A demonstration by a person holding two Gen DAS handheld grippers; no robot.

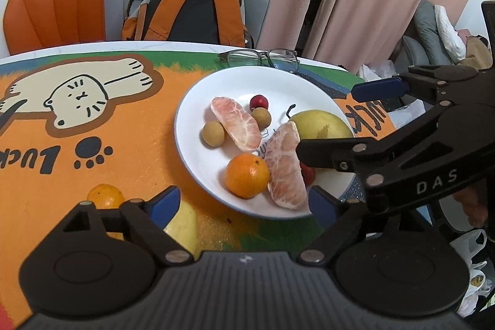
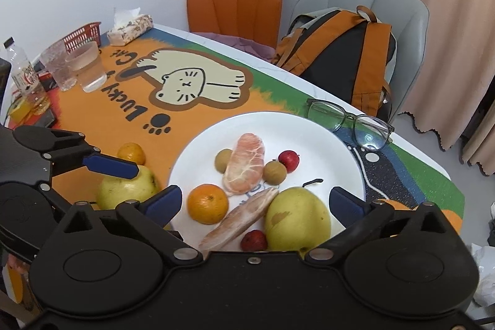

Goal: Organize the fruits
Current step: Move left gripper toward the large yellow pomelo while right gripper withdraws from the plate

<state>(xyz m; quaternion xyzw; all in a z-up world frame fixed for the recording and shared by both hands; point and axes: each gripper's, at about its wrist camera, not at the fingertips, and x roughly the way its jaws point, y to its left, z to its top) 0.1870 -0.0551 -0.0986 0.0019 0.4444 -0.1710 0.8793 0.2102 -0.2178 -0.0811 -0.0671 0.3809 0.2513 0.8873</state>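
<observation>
1. Your left gripper [image 1: 244, 204] hovers over the near rim of the plate [image 1: 191, 101], its blue-padded jaws spread wide with nothing between them.
2. Your right gripper [image 2: 255, 203] hangs over the plate's other side, jaws likewise wide apart and empty; both are matte black plastic with ribbed housings.
3. The plate is round, glossy white ceramic with a shallow raised rim, and it sits on the counter [image 1: 130, 126], which is covered by a grainy orange mat printed with a cream cartoon cat.
4. On the plate lie two peeled pomelo segments [image 1: 236, 124], pink, crescent-shaped and veined with white pith.
5. Beside them sits a round orange [image 1: 246, 175] with dimpled skin, touching the nearer segment.
6. A large, smooth yellow-green pear [image 2: 295, 218] rests at the plate's edge, bearing a brown scuff.
7. Two small tan longans [image 1: 213, 132] and two small glossy red fruits [image 1: 258, 102] lie scattered among them.
8. Off the plate, a second yellow pear [image 2: 123, 189] and a small orange [image 2: 131, 153] sit on the mat, just beside each other.
9. Thin-framed glasses [image 1: 263, 57] lie folded behind the plate.
</observation>
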